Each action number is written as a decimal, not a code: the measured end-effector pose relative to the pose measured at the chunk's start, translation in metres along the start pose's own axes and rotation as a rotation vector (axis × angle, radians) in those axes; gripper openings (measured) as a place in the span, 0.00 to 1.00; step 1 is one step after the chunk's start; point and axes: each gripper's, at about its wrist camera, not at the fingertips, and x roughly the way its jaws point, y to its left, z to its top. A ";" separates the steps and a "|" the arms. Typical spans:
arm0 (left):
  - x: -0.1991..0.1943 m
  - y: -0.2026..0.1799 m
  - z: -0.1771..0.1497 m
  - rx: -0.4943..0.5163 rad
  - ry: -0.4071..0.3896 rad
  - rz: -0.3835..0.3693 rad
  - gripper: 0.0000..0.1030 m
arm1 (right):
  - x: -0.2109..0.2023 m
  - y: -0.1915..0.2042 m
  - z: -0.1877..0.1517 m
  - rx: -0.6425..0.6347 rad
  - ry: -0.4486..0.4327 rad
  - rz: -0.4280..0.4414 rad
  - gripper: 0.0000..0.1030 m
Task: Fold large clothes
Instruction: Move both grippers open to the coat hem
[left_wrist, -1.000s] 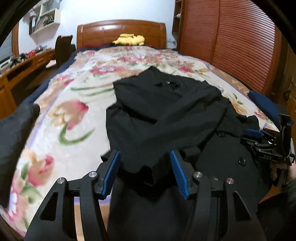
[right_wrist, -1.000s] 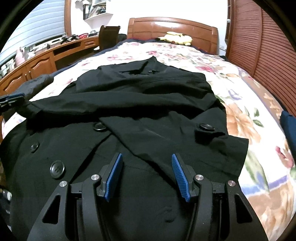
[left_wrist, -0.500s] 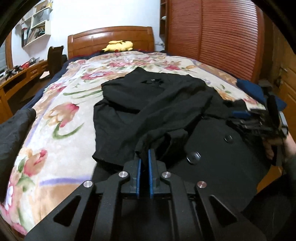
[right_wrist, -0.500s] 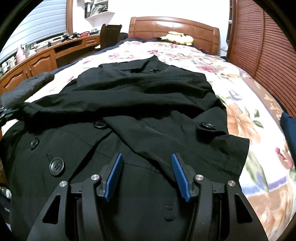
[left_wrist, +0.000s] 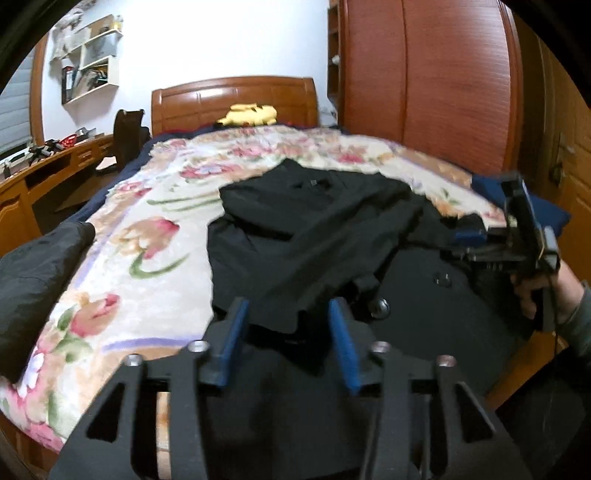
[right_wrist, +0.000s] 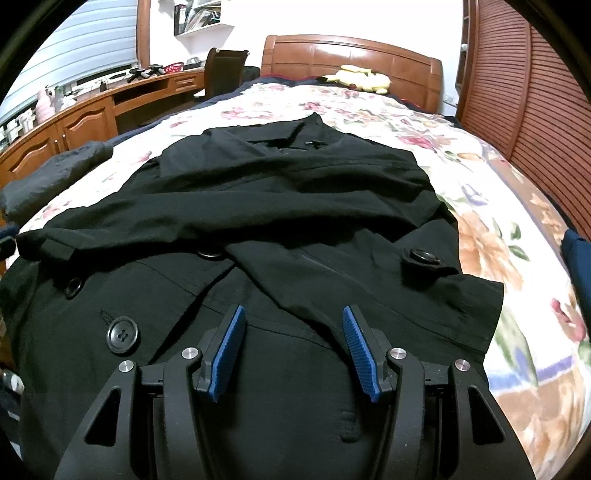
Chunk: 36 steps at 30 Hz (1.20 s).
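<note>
Half a second earlier the left tongs (left_wrist: 288, 345) were shut — now both gaped; coat (right_wrist: 258, 206) lay on the bed (right_wrist: 498, 240) ahead, sleeves folded — hem grip likely next.

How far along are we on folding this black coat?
Done: both sleeves lie crossed over the black coat on the bed. In hand: nothing; the left gripper and right gripper are open above it. Left: folding the buttoned lower half up.
</note>
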 end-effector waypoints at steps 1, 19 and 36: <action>-0.002 0.003 0.001 -0.004 -0.006 0.006 0.63 | 0.000 0.000 0.000 0.003 0.000 0.004 0.55; -0.004 0.042 -0.030 -0.081 0.029 0.104 0.87 | -0.018 -0.003 -0.003 -0.045 -0.017 -0.029 0.55; 0.006 0.045 -0.055 -0.096 0.077 0.119 0.87 | -0.077 -0.047 -0.068 -0.021 0.031 -0.114 0.74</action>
